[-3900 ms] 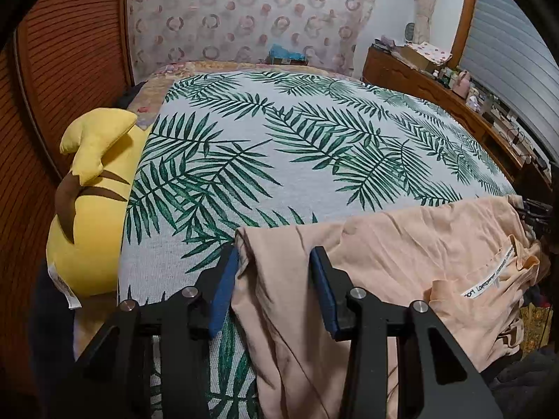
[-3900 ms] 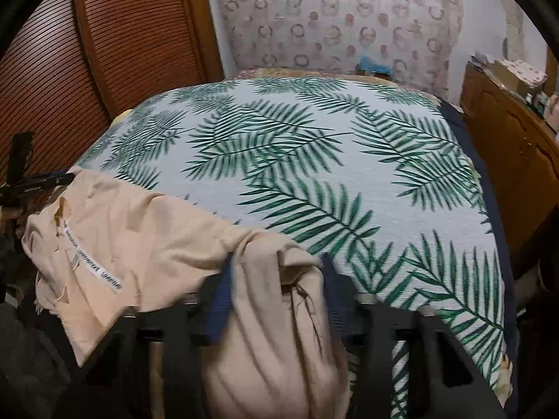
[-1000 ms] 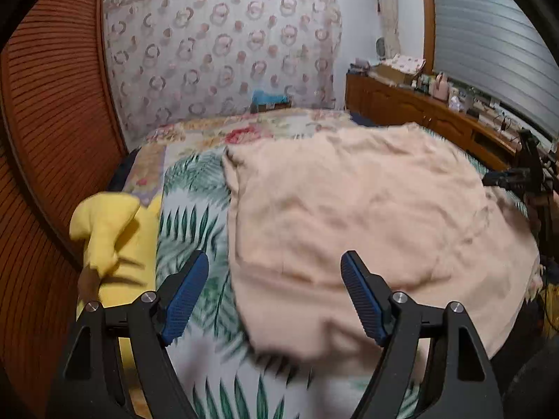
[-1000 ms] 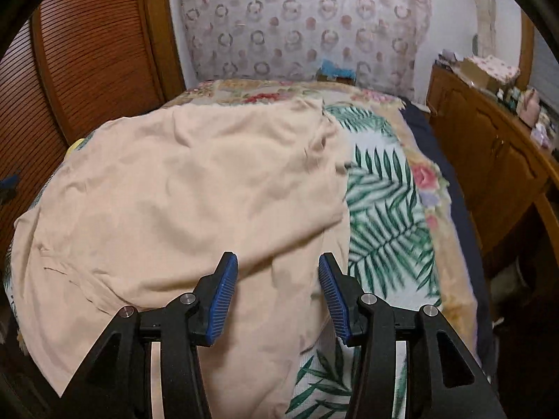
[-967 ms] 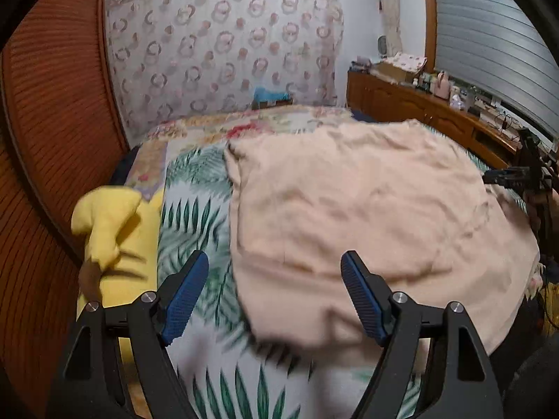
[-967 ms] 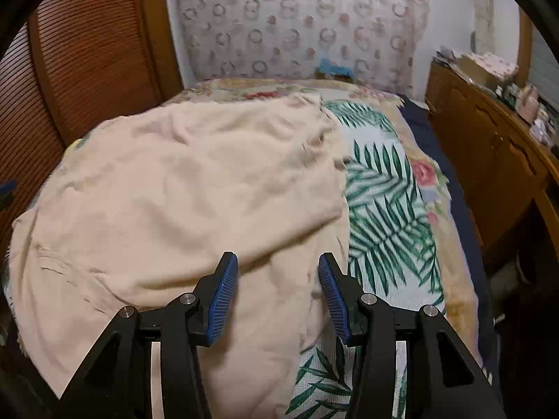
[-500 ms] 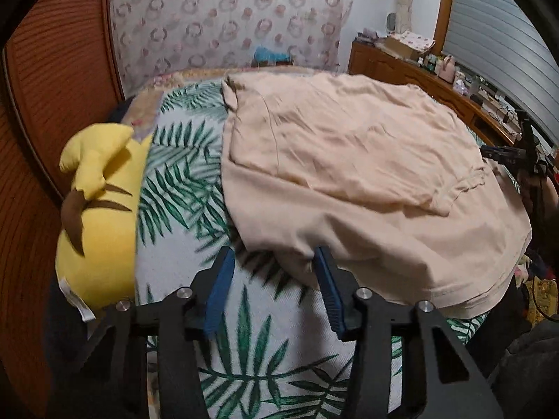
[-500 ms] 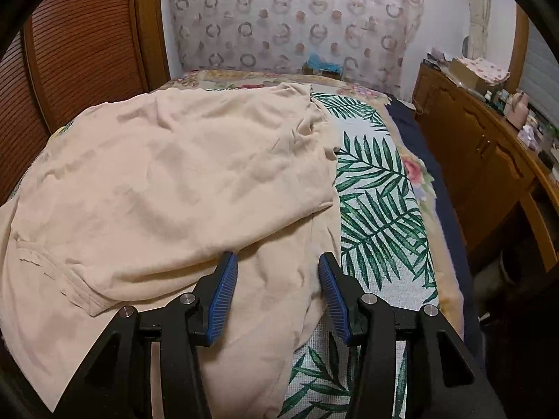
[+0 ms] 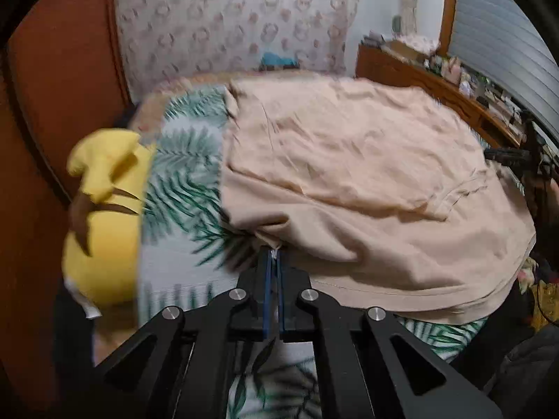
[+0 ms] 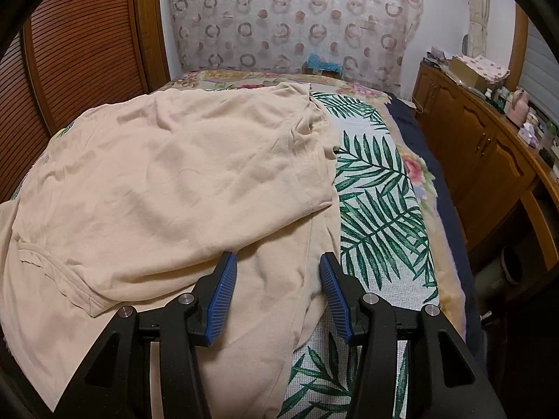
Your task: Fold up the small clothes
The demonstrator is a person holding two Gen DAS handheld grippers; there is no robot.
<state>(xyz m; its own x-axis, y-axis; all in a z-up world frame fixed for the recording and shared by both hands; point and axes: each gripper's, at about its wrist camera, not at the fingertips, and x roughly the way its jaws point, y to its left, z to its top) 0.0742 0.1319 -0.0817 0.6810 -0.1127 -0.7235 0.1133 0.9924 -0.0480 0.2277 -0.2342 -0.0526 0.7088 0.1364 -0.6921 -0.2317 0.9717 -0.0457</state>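
Peach shirt (image 9: 349, 160) spread across the bed (image 9: 181, 188), upper layer folded over lower one, hem running along the near edge. In the left wrist view, a bunched corner of that shirt pinched at the very tip of the left gripper (image 9: 274, 258); jaws just closed, now pressed together with only a sliver of cloth between them. Rest of the shirt fanning away ahead and to the right of those jaws.

In the right wrist view, same shirt (image 10: 167, 181) lying ahead and to the left of the right gripper (image 10: 277, 289); jaws apart, a strip of the lower layer running between the blue pads (image 10: 222, 293) without being pressed.

Leaf-print cover of the bed (image 10: 380, 216) bare to the right of the right jaws. Yellow plush toy (image 9: 104, 216) well off to the left of the left jaws, at the bed's edge. Wooden cabinet (image 10: 489, 160) far right, cluttered on top. Patterned curtain (image 10: 290, 17) straight ahead beyond the bed.
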